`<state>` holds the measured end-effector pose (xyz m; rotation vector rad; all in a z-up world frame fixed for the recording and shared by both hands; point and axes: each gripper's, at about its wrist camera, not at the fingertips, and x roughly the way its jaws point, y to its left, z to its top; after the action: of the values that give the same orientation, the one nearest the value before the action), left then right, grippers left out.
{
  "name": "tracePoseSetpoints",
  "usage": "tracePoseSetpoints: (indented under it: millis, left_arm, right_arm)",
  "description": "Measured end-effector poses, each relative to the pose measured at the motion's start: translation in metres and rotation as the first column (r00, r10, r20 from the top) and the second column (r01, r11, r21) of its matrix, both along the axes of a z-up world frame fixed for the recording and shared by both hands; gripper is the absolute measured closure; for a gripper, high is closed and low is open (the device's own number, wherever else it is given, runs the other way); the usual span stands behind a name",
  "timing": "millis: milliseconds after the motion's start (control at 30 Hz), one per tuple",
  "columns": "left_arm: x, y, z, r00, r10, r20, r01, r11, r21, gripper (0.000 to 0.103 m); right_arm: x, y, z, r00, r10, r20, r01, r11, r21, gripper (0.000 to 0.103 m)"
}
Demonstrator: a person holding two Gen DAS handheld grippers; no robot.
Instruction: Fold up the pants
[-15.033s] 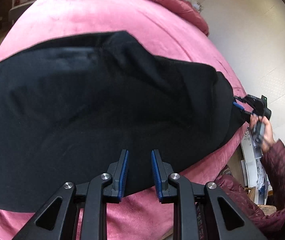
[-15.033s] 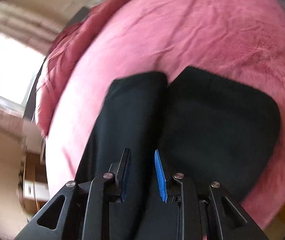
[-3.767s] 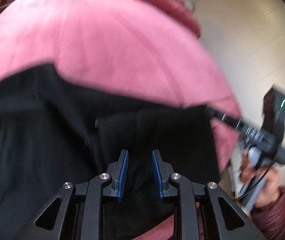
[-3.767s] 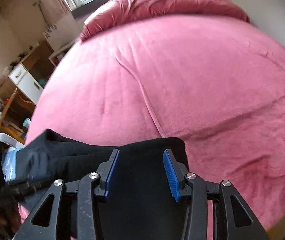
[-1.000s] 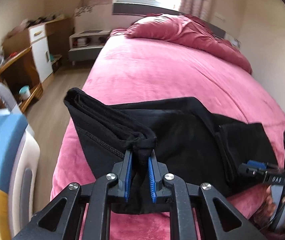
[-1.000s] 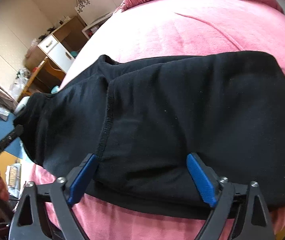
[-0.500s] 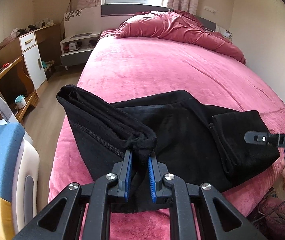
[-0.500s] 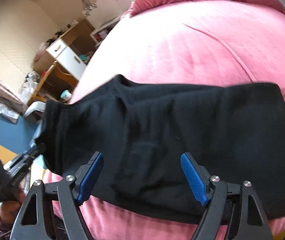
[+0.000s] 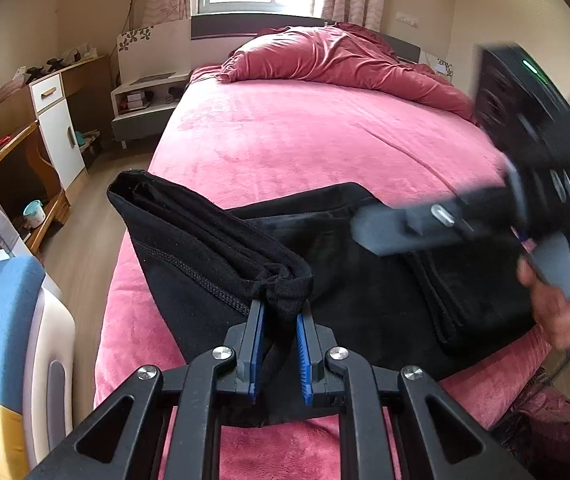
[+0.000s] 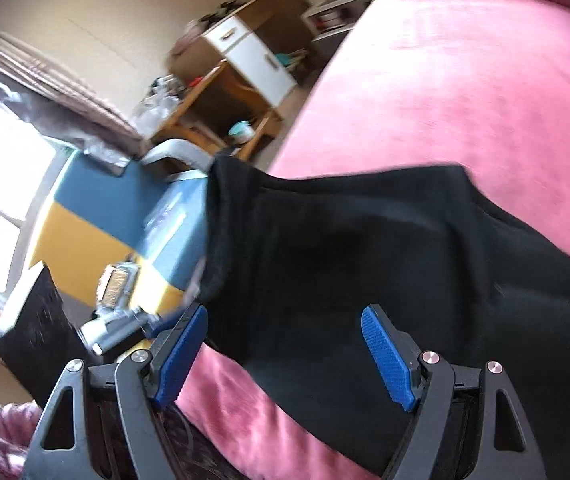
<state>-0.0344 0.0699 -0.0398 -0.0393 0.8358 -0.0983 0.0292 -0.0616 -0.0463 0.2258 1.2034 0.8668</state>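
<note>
The black pants (image 9: 365,280) lie folded across the near end of the pink bed (image 9: 305,140). My left gripper (image 9: 279,312) is shut on a bunched end of the pants, lifting that end off the blanket into a raised ridge. In the left wrist view my right gripper (image 9: 369,226) is blurred and hangs over the pants' right half, with a hand (image 9: 557,304) around its handle. In the right wrist view the right gripper (image 10: 285,336) is open wide above the pants (image 10: 345,240) near the raised end, and its pads press on nothing.
A crumpled red duvet (image 9: 337,64) lies at the head of the bed. A blue and yellow padded object (image 9: 1,320) stands close at the bed's left side. A wooden desk and a white cabinet (image 9: 57,120) line the left wall across a strip of floor.
The right gripper has lifted off the pants' right part and swung left over them toward the held end, with its jaws a little narrower. The left gripper keeps its grip in place.
</note>
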Motion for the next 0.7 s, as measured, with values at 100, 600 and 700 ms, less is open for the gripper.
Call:
tracePoseSetpoints:
  millis: [100,600,700]
  left_arm:
    - [-0.001,0.001,0.001,1.0,-0.01,0.005,0.01,1.0,-0.003,0.088]
    - [-0.008,0.011,0.007,0.997,-0.062,0.035,0.063,0.998,-0.024,0.088]
    - [-0.011,0.009,0.009,0.995,-0.084,0.045,0.085,0.996,-0.018,0.088]
  right_arm:
    - [0.014,0.02,0.0,0.999,0.026,-0.027,-0.025,0.999,0.039,0.022]
    - [0.025,0.105,-0.025,0.971,0.23,-0.073,-0.234,0.97,-0.061,0.018]
    - [0.025,0.119,-0.035,0.961,0.257,-0.099,-0.268,0.954,-0.13,0.037]
